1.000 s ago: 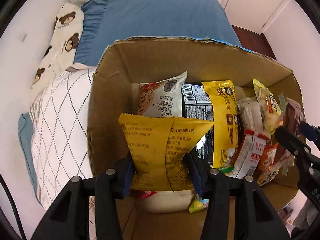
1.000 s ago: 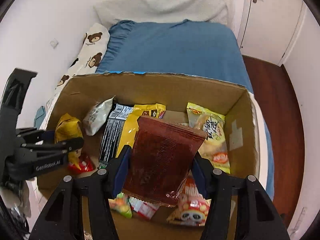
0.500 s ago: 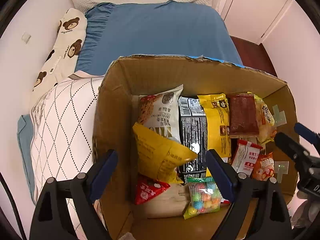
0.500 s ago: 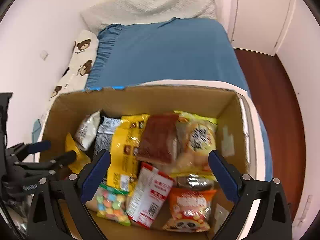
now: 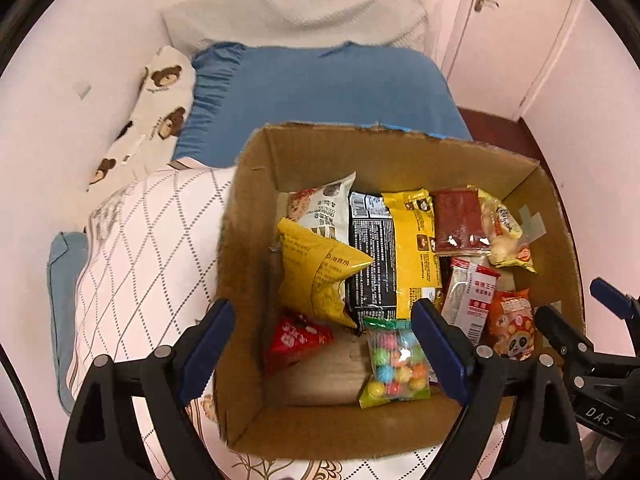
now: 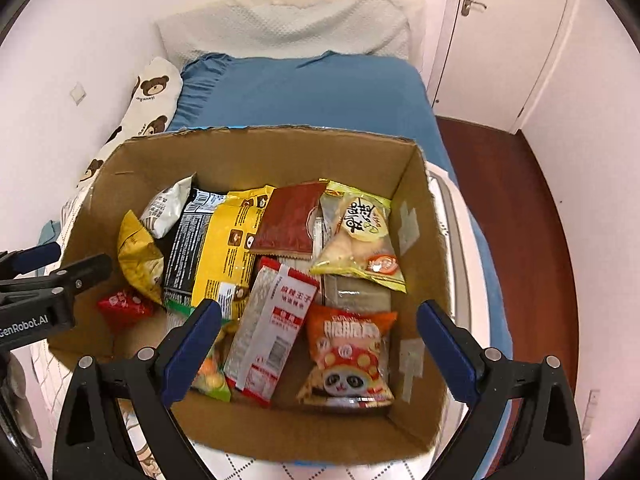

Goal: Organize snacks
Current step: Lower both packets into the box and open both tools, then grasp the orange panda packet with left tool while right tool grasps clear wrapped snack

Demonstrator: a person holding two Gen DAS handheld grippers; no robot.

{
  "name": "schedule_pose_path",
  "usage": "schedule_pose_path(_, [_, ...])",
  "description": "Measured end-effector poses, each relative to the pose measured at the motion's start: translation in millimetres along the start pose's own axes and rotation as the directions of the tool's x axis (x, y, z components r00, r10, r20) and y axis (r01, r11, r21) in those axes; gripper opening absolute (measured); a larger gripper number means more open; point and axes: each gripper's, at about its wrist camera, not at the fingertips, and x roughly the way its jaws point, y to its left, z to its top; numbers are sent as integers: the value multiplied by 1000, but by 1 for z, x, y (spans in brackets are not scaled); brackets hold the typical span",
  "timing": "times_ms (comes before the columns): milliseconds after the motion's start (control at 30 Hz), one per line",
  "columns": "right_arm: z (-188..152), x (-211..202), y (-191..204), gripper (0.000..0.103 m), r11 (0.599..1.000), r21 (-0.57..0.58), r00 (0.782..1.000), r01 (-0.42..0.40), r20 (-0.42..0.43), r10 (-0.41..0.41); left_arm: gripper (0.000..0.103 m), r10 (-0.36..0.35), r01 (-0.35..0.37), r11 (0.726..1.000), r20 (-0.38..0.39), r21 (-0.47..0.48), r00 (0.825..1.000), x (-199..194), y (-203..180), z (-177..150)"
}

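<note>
Both the left gripper (image 5: 322, 342) and right gripper (image 6: 318, 342) have just let go, jaws wide and empty, leaving the yellow bag (image 5: 320, 272) and red pack (image 6: 290, 220) inside the box (image 6: 256, 152), so two more snacks are stowed.

Open brown cardboard box (image 6: 256, 160) sits on white diamond-quilted blanket (image 5: 152, 240), blue bedsheet (image 6: 312, 92) behind it. In box: crumpled yellow snack bag (image 5: 316, 272) far left, dark red flat packet (image 6: 290, 220) rear centre, orange panda-print pouch (image 6: 348, 356) front right.
</note>
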Motion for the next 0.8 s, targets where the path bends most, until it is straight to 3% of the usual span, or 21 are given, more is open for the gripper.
schedule_pose_path(233, [-21, -45, -2, 100, 1000, 0, 996, 12, 88, -12, 90, -7, 6, 1000, 101, 5, 995, -41, -6, -27])
schedule_pose_path(533, [-51, -103, -1, 100, 1000, -4, 981, 23, 191, -21, 90, -13, 16, 1000, 175, -17, 984, -88, -5, -65])
schedule_pose_path(800, [-69, -139, -1, 100, 999, 21, 972, -26, 235, 21, 90, -28, 41, 998, 249, -46, 968, -122, 4, -82])
